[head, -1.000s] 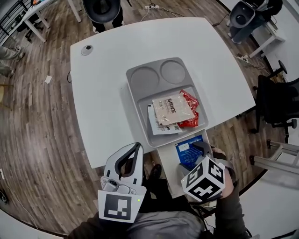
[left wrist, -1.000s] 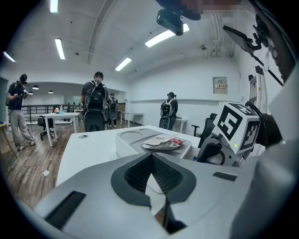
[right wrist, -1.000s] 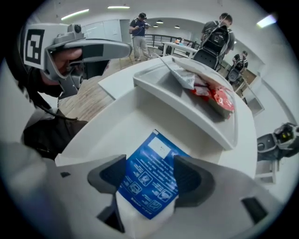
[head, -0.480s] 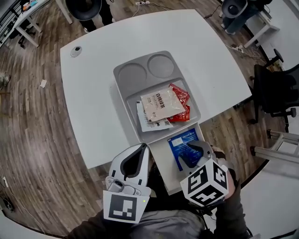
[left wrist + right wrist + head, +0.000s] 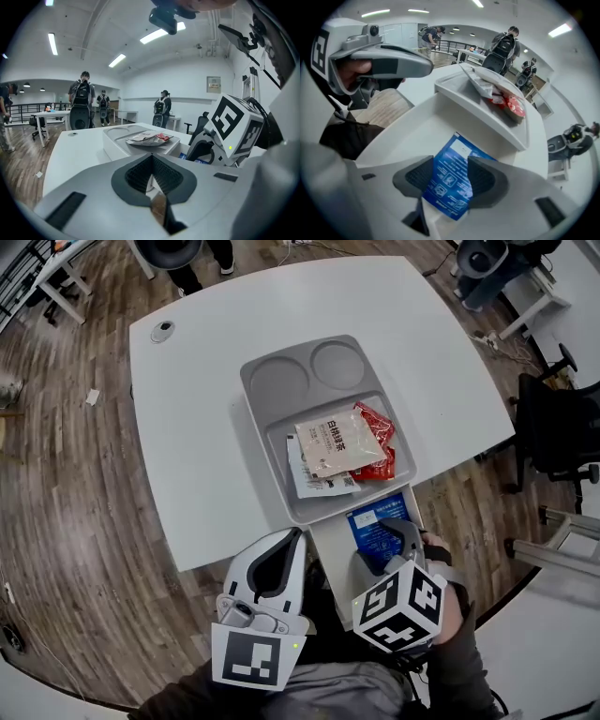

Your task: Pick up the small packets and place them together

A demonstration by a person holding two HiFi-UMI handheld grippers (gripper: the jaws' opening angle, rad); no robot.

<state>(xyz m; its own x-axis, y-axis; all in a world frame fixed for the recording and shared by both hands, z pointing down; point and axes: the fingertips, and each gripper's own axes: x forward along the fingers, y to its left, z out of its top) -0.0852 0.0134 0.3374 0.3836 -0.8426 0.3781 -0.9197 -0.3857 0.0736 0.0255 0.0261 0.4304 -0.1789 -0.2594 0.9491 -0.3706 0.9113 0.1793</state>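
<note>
A blue packet (image 5: 375, 524) lies on a low white shelf (image 5: 330, 542) just below the table's near edge. My right gripper (image 5: 384, 546) sits over it, one pad on each side of the packet (image 5: 454, 159). Its jaws are opening and do not clamp the packet. A grey tray (image 5: 258, 418) on the table holds a beige packet (image 5: 337, 444), a red packet (image 5: 380, 432) and a white packet (image 5: 314, 481), overlapping each other. My left gripper (image 5: 292, 538) hangs beside the shelf, shut and empty, its pads (image 5: 140, 174) meeting.
The white table (image 5: 206, 381) has a round grommet (image 5: 162, 330) at its far left. Two round hollows fill the tray's far end (image 5: 309, 371). Office chairs (image 5: 562, 427) stand to the right. Several people (image 5: 83, 96) stand in the room beyond.
The right gripper has settled further over the blue packet, a finger now on each side of it. The left gripper and the packets in the tray have kept their places.
</note>
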